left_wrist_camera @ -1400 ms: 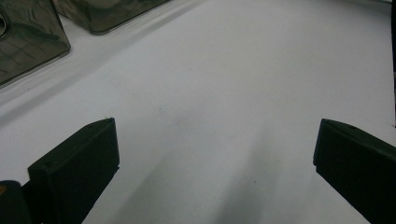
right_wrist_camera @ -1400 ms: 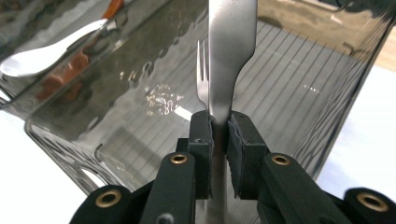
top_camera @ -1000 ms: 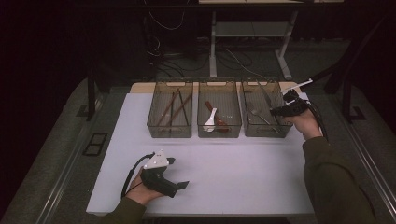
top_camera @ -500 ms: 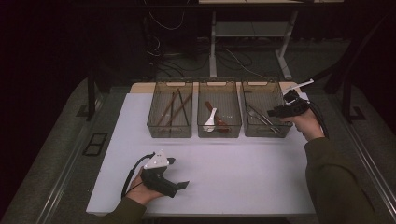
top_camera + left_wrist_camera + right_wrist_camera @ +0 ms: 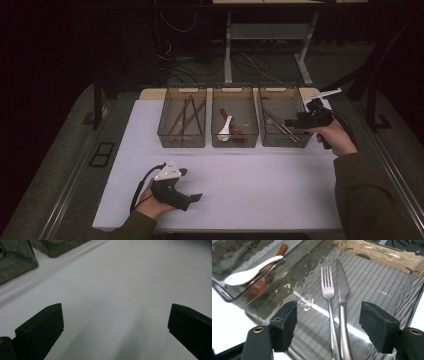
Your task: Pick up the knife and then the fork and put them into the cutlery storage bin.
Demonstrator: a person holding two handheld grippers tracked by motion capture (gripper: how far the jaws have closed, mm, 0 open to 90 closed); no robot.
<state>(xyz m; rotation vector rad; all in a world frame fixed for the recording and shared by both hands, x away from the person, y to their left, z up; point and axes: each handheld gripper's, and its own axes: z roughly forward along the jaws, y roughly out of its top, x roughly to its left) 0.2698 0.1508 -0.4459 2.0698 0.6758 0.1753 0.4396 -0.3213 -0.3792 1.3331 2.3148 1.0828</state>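
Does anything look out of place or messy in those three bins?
Nothing stands out. The fork and knife lie side by side in the right bin, the white spoon rests in the middle bin, nothing spilled.

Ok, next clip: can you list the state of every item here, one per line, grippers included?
Right gripper: open, jaws just been opening, nothing gripped, above the right bin.
Left gripper: open, empty, resting on the white table.
Fork: lying flat in the right bin, released.
Knife: flat beside the fork, touching it.
White spoon: lying in the middle bin.
Chopsticks: lying in the left bin.
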